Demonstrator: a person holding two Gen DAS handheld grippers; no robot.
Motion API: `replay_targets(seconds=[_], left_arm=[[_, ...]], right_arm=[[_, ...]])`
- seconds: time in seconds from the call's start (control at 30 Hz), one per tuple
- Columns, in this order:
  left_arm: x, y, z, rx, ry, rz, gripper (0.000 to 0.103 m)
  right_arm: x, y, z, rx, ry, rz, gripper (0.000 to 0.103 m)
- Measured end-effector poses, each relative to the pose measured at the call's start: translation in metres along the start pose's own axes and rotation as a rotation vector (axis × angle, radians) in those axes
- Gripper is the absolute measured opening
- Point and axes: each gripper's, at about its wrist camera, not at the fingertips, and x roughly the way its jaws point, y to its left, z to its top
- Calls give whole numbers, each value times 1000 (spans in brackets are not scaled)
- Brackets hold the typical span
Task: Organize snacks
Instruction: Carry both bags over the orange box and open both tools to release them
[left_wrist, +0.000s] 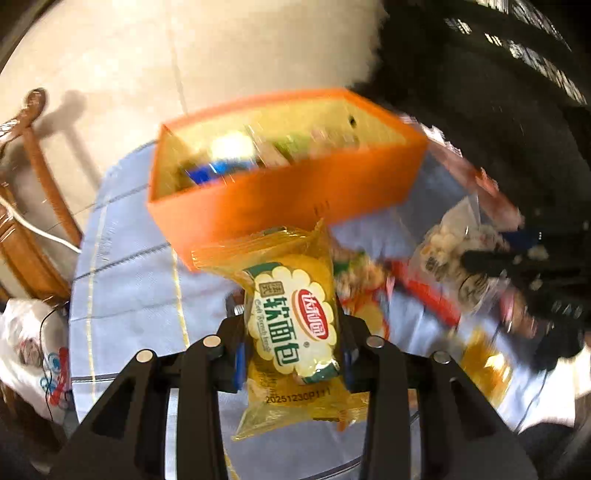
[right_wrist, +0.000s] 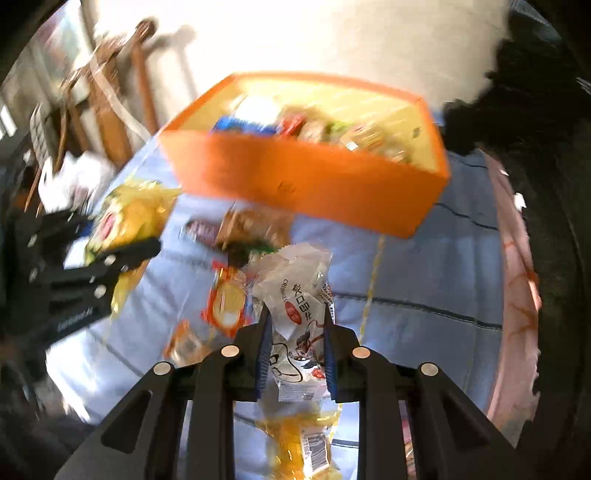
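Fingers: left gripper (left_wrist: 291, 347) clamps 1 yellow bread pack (left_wrist: 291, 325), right gripper (right_wrist: 297, 343) clamps 1 white snack pack (right_wrist: 295, 317); 1 orange box (right_wrist: 306, 177).

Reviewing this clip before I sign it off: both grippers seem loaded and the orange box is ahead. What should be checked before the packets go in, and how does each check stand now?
1. Left gripper closed on the yellow bread packet: ok.
2. Right gripper closed on the white snack packet: ok.
3. Orange box open at the top: ok.
4. Room left in the box: cannot tell; snacks already lie inside, blurred.
5. Both packets lifted clear of the blue tablecloth: cannot tell exactly, though they hang above the loose snacks.
6. Grippers apart from each other: ok in the right wrist view.
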Motion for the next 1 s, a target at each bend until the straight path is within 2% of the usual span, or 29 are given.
replay_targets(seconds=[0.1, 0.23, 0.27, 0.33, 0.37, 0.53, 0.73, 0.83, 0.87, 0.9, 0.93, 1.0], left_arm=[[-7, -1, 27, -70, -25, -36, 36], [-8, 12, 65, -99, -43, 47, 35], [-5, 18, 77, -123, -38, 63, 35], [0, 27, 100, -189, -47, 35, 36], [3, 35, 113, -224, -59, 72, 36], [27, 49, 159, -181, -42, 190, 35], [36, 56, 179, -175, -49, 206, 35], [41, 54, 183, -187, -46, 176, 36], [44, 54, 184, -192, -41, 158, 40], [47, 52, 184, -202, -38, 160, 78], [48, 51, 185, -212, -40, 177, 99], [53, 45, 184, -165, -50, 176, 99]], right_arm=[[-15, -6, 25, 82, -68, 6, 24], [-21, -10, 68, 97, -160, -46, 24], [-23, -15, 80, 111, -183, -50, 24], [-23, -21, 99, 137, -206, -69, 24], [-20, -27, 113, 157, -211, -76, 24], [8, -49, 161, 229, -159, -77, 24], [29, -57, 180, 239, -132, -88, 24], [35, -61, 183, 254, -126, -106, 26], [36, -62, 185, 250, -130, -132, 33], [34, -60, 187, 239, -139, -155, 51], [29, -59, 187, 227, -177, -182, 97], [20, -58, 187, 218, -209, -203, 99]])
